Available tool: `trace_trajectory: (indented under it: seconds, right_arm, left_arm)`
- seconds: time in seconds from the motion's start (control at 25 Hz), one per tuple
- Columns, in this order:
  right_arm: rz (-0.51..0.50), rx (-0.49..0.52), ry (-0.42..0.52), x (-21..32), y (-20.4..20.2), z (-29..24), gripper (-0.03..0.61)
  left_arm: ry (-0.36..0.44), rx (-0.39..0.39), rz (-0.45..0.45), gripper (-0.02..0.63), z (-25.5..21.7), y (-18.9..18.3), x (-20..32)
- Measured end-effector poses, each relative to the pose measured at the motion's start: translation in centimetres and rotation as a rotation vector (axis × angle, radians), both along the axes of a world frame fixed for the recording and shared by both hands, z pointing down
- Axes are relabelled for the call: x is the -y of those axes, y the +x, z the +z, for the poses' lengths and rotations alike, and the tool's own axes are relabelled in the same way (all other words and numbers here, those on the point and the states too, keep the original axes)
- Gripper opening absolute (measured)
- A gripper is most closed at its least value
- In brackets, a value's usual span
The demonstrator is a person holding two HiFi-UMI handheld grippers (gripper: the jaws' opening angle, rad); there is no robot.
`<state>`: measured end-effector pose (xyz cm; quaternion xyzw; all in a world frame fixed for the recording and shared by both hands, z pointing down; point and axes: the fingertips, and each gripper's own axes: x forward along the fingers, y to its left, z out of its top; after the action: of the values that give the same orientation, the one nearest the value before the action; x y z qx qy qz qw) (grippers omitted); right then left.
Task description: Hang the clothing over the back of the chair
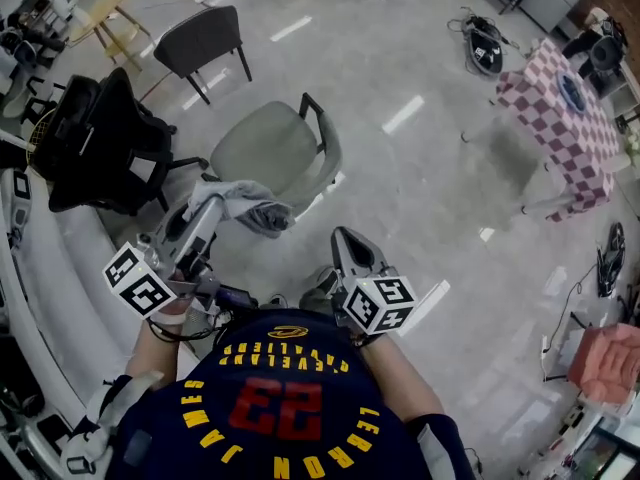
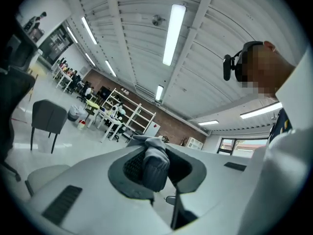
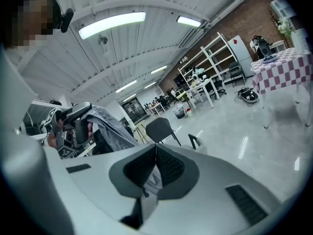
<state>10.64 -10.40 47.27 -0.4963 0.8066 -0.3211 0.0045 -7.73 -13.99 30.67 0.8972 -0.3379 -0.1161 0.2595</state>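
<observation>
The clothing [image 1: 255,211], a crumpled grey garment, hangs from my left gripper [image 1: 213,204], which is shut on a fold of it [image 2: 154,163] above the near edge of a pale grey armchair [image 1: 270,146]. In the right gripper view the garment [image 3: 105,124] droops from the left gripper at the left. My right gripper [image 1: 341,236] is held to the right of the armchair and apart from the clothing. Its pads meet [image 3: 155,160] with nothing seen between them.
A dark grey chair [image 1: 200,38] stands beyond the armchair, and a black office chair [image 1: 100,143] is at the left. A table with a checkered cloth [image 1: 565,123] stands at the far right. Cables and gear lie on the shiny grey floor [image 1: 420,198].
</observation>
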Motion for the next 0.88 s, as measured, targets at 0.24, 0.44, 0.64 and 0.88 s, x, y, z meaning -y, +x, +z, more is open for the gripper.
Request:
trace_trajectory:
  seconds: [0.24, 0.44, 0.64, 0.88]
  right_arm:
    - [0.053, 0.014, 0.113, 3.4, 4.8, -4.5, 0.009]
    - [0.095, 0.021, 0.142, 3.6, 6.9, -5.9, 0.009]
    - [0.143, 0.013, 0.133, 2.9, 8.1, -5.6, 0.009]
    - [0.252, -0.007, 0.135, 3.0, 10.1, -5.9, 0.009]
  left_arm:
    - [0.150, 0.034, -0.021, 0.064, -5.4, 1.4, 2.4]
    - [0.256, 0.056, -0.043, 0.064, -10.0, 1.4, 4.7]
    - [0.401, 0.077, -0.039, 0.064, -15.0, 1.5, 7.2]
    - [0.366, 0.063, -0.006, 0.064, -13.5, 1.4, 12.0]
